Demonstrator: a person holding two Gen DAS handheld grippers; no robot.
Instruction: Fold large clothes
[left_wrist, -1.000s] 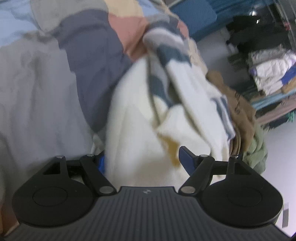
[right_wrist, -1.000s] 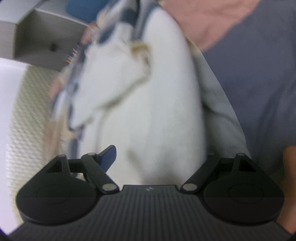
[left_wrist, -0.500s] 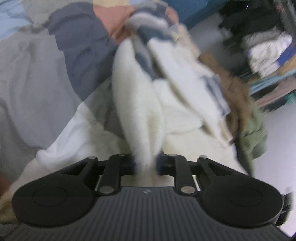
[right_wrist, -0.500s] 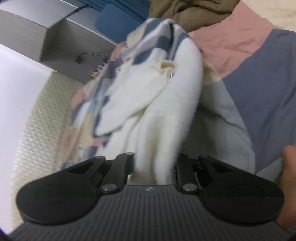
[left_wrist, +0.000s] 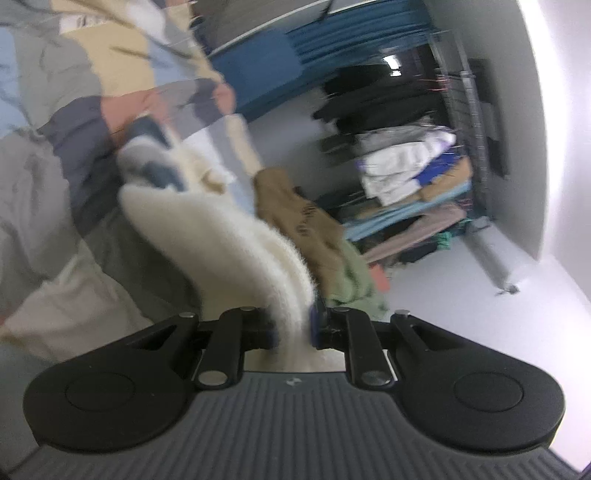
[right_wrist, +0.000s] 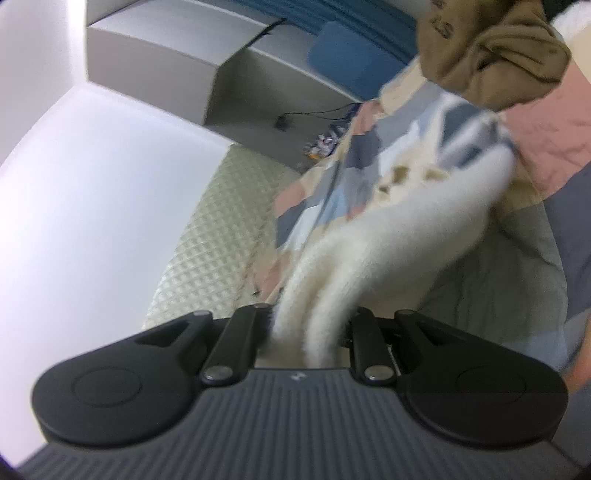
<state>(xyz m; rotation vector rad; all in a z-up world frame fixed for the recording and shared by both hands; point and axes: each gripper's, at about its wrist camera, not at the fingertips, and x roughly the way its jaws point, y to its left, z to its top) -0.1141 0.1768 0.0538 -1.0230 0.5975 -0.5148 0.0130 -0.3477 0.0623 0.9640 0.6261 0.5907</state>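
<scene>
A large cream fleece garment (left_wrist: 236, 236) with a blue, grey and white patterned outer side hangs stretched between both grippers above the patchwork bedspread (left_wrist: 74, 122). My left gripper (left_wrist: 293, 328) is shut on one fleecy edge of it. My right gripper (right_wrist: 308, 332) is shut on another edge of the same garment (right_wrist: 388, 236). The far part of the garment is bunched and blurred. The gripped edges hide the fingertips.
A brown garment (left_wrist: 295, 214) and a green one (left_wrist: 351, 280) lie at the bed's edge. Shelves with stacked clothes (left_wrist: 406, 173) stand at the right. In the right wrist view a brown garment (right_wrist: 491, 48), a grey shelf unit (right_wrist: 207, 70) and a quilted mattress side (right_wrist: 218, 236) show.
Both grippers closed on the fleece garment a second ago and have since lifted and pulled it up and back off the bed. It now hangs taut from both.
</scene>
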